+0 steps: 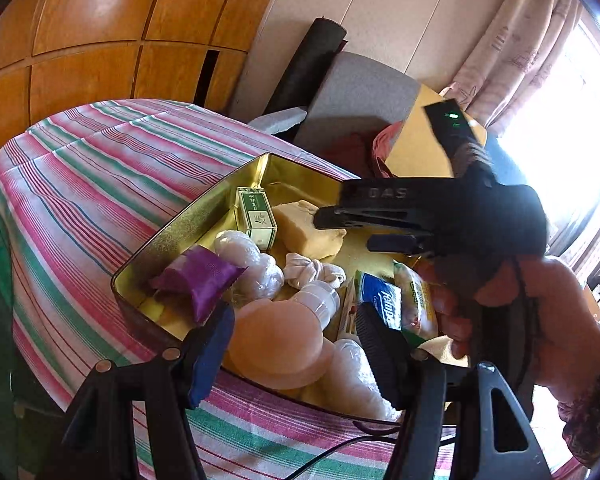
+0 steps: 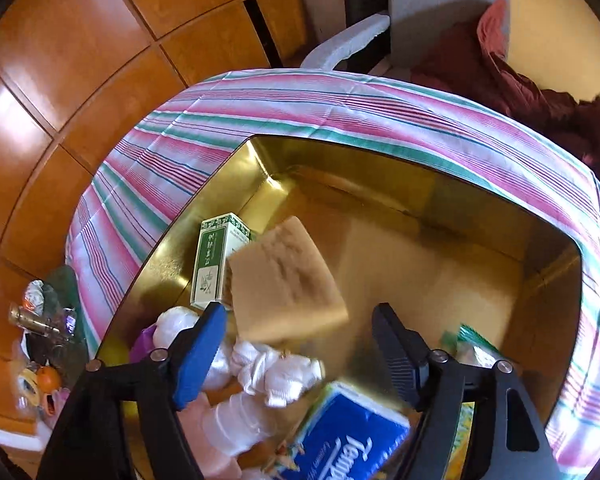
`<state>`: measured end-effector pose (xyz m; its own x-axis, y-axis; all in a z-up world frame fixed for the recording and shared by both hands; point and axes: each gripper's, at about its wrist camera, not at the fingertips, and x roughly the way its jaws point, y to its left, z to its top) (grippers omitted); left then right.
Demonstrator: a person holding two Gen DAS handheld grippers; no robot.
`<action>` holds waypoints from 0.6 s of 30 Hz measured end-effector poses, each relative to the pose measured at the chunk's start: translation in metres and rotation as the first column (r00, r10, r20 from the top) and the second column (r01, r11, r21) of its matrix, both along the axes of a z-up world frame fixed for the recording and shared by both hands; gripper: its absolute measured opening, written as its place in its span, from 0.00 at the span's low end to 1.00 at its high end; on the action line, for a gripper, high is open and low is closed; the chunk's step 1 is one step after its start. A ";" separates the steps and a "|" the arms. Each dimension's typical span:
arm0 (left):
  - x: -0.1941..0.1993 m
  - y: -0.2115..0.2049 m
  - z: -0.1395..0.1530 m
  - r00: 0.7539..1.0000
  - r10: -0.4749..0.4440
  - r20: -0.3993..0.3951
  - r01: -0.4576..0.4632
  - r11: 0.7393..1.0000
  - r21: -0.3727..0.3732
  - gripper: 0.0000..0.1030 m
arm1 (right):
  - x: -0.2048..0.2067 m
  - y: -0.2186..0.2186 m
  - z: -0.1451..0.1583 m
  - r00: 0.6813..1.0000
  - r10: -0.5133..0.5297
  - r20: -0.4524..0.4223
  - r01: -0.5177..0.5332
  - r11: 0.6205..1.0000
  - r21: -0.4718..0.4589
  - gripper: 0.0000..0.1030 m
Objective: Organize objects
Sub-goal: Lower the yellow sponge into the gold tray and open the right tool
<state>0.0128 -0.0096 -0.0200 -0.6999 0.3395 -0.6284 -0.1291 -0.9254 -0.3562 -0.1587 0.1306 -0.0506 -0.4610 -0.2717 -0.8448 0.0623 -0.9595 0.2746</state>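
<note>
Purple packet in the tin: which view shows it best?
Left wrist view: the purple packet lies whole and unobstructed near the gold tin's near-left corner. The right wrist view shows only a purple sliver behind the blue pad.

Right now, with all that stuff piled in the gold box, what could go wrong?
1. The yellow sponge leans on the green-and-white carton under the open right gripper; it might topple onto the knotted white cloth.
2. The Tempo tissue pack lies tilted over other things and may slide.
3. The tin sits near the striped tablecloth's edge; a hard nudge could shift it off.
</note>
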 end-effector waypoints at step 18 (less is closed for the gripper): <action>0.024 0.043 0.012 0.978 -0.195 -0.071 0.193 0.981 -0.030 0.62 | 0.122 0.079 0.045 0.962 -0.146 -0.233 0.175 0.978 0.112 0.84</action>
